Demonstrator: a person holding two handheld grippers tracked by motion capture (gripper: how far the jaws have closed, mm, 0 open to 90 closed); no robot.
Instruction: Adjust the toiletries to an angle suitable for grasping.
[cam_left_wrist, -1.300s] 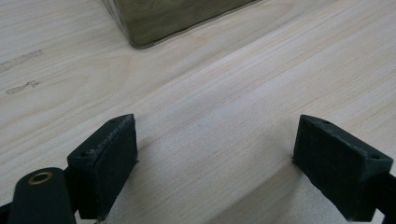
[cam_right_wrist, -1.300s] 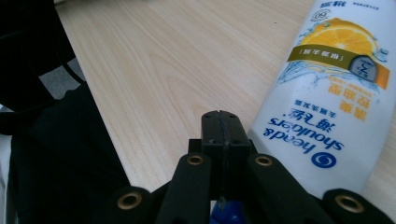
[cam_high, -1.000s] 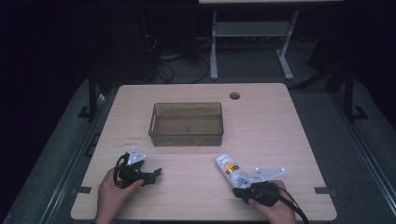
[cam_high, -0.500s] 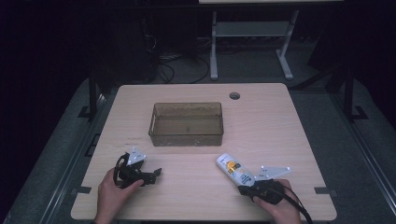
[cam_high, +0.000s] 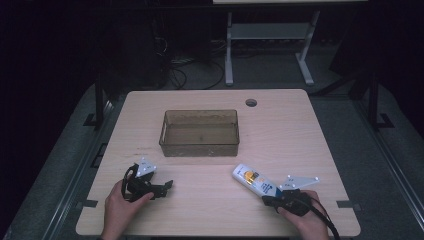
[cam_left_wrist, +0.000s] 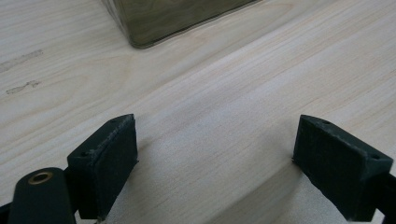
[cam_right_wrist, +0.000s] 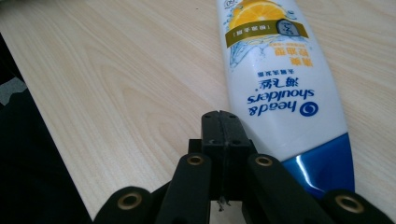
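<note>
1. A white shampoo bottle (cam_high: 254, 181) with a blue cap is seen lying flat on the surface (cam_high: 280, 130), near the front right, just beside the right tongs (cam_high: 270, 201).
2. In the right gripper view the right tongs (cam_right_wrist: 219, 122) are pressed together with nothing between them, set alongside the bottle (cam_right_wrist: 275, 79) near its blue end; whether it is touched cannot be told.
3. The left tongs (cam_high: 169, 185) are held apart over bare wood at the front left, well apart from the bottle.
4. A clear brownish tub (cam_high: 200, 133) stands at the middle, behind both tongs; nothing lies between it and the bottle.
5. Open wood is left around the tub, and a round cable hole (cam_high: 251, 102) is seen near the far edge.
6. Beyond the surface the room is dark, with a white frame (cam_high: 270, 47) on the floor.
</note>
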